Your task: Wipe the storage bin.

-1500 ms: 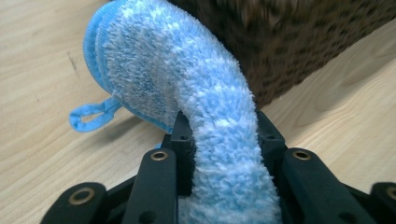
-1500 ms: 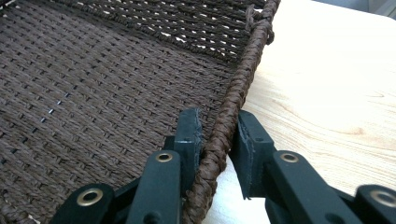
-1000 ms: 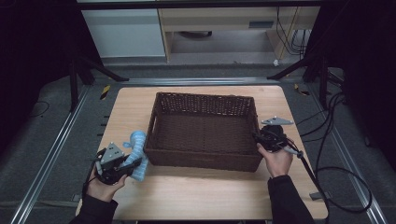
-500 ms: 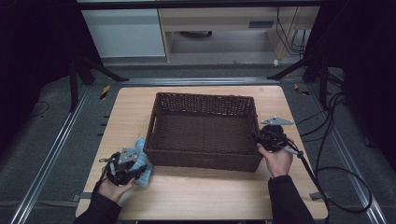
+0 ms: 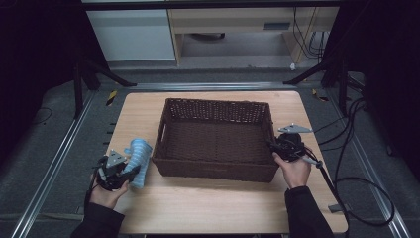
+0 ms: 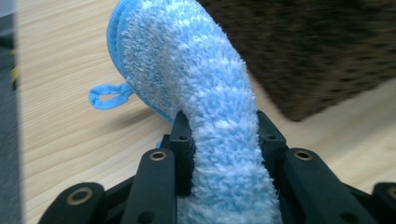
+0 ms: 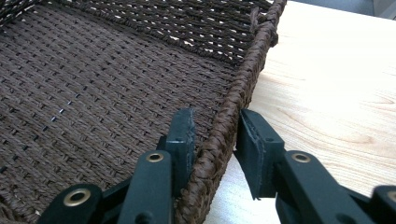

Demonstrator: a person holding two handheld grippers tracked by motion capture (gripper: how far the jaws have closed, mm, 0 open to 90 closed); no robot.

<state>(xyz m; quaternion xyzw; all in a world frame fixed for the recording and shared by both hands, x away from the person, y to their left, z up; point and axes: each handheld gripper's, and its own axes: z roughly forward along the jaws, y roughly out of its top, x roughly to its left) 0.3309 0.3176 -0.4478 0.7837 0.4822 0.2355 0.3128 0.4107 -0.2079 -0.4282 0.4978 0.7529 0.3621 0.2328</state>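
A fluffy blue cloth [image 6: 196,79] with a small hanging loop stands up from my left gripper [image 6: 224,126], whose jaws are shut on its lower part. In the high view the left gripper [image 5: 128,171] holds the cloth [image 5: 139,156] over the table, just left of the dark wicker basket [image 5: 218,168]. My right gripper [image 7: 215,123] straddles the basket's right rim [image 7: 243,88]. Its jaws have just been opening; one jaw is inside the basket, and the outer pad stands off the rim. In the high view the right gripper [image 5: 276,147] sits at the basket's right wall.
The basket has nothing in it and takes up the middle of the light wooden table [image 5: 208,208]. Bare wood [image 7: 336,84] lies right of the basket. Black cables [image 5: 356,148] trail on the floor to the right, and metal rails [image 5: 54,163] run along the left.
The left hand with the blue cloth has shifted a little beside the basket's left front corner. The right hand has stayed at the basket's right rim.
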